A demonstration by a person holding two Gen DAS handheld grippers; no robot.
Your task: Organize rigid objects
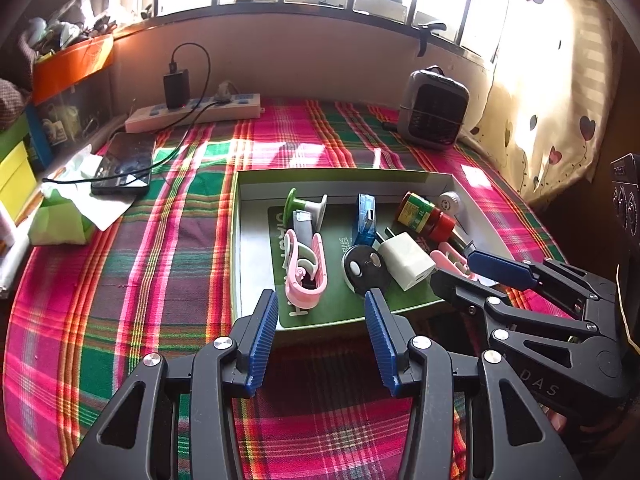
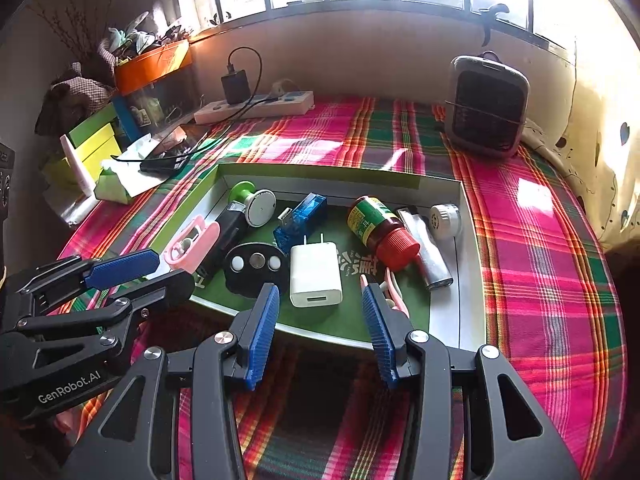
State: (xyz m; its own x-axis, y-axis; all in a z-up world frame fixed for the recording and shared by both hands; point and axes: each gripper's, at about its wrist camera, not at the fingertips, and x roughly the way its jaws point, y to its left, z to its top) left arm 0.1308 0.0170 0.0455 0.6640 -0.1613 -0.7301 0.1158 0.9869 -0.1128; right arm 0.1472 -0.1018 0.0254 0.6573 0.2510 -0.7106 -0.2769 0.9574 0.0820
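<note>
- The task looks close to done, as I judge it: every small rigid thing I can see lies inside the shallow open cardboard tray with green and white walls (image 2: 340, 180), which rests on the desk under a pink and green plaid cloth (image 2: 540, 260). No loose small thing shows on the cloth beside the tray.
- Inside the tray, from left to right: a pink plastic clip holder (image 1: 306, 276), a green and white plastic spool (image 2: 252, 200), a black round disc with three buttons (image 2: 256, 266), a blue clear plastic USB gadget (image 2: 302, 216), a white square wall charger (image 2: 316, 274), a brown bottle with green label and red cap (image 2: 380, 228), a silver metal tube (image 2: 428, 250) and a small white round knob (image 2: 444, 218).
- The things lie at mixed angles and some touch, so straightening may remain; I cannot tell if this is wanted.
- The left tongs (image 1: 322, 308) stand apart over the near edge of the tray and hold nothing.
- The right tongs (image 2: 320, 300) also stand apart and empty, near the white charger.
- Around: at left a black phone (image 1: 124, 168) on a green tissue pack (image 1: 60, 224), with a white power strip (image 1: 192, 112) behind; at right a grey small heater (image 2: 486, 106) by the wall.
- The two tongs are near each other, so they could collide.
</note>
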